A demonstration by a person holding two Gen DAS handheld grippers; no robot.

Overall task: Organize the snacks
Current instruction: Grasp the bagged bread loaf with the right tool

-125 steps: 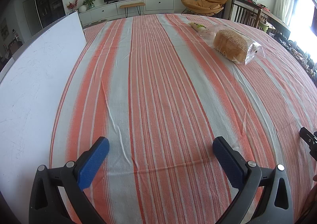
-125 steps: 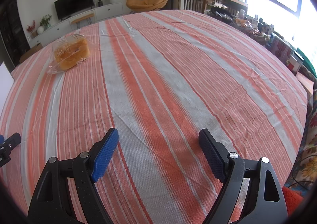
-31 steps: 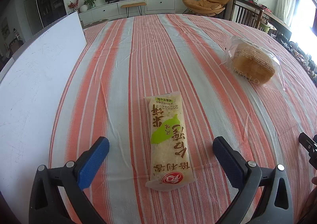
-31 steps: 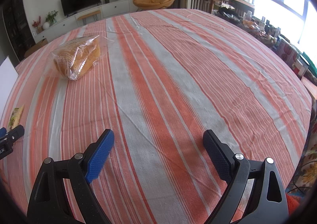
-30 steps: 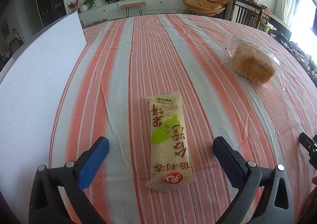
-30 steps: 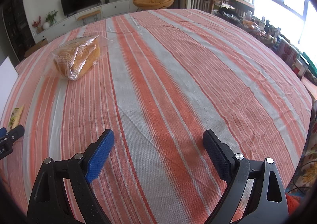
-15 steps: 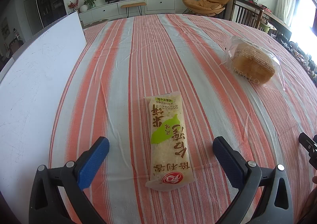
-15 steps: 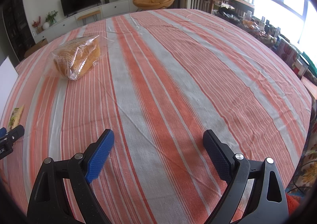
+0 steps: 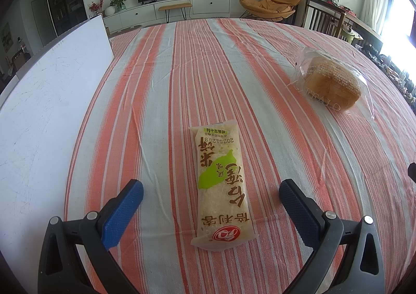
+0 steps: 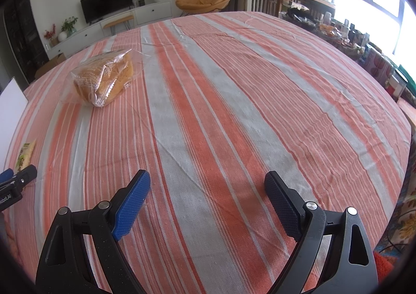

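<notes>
Both of my grippers are spread wide with nothing in them, and the rice cracker packet (image 9: 221, 182) lies flat on the striped tablecloth (image 9: 166, 91), lengthwise between the blue pads of my left gripper (image 9: 210, 200), its near sealed end toward me at 6 o'clock and its far end at 12. What worries me is the wrapper: it looks slick and thin, so if I close on it from this height I judge the pads could pinch only the loose film, or skate over it and drag a fold of cloth up with them. Squeezing hard would, I think, crush the brittle cracker inside. Out at 2 o'clock from the packet, well apart from it, sits the bagged bread (image 9: 331, 83), soft and in a loose clear bag that I expect would slump or tear if caught by a corner. At 9 to 10 o'clock lies the white board (image 9: 46, 86), over the cloth's left edge. My left gripper hovers low, pointing forward and tilted down at the packet, pads clear on either side. My right gripper (image 10: 206, 201) hangs over bare cloth with the bread at its 10 o'clock, level and idle; its tip edges into the left view at 3 o'clock, so I judge a careless swing could knock the two tools together.
</notes>
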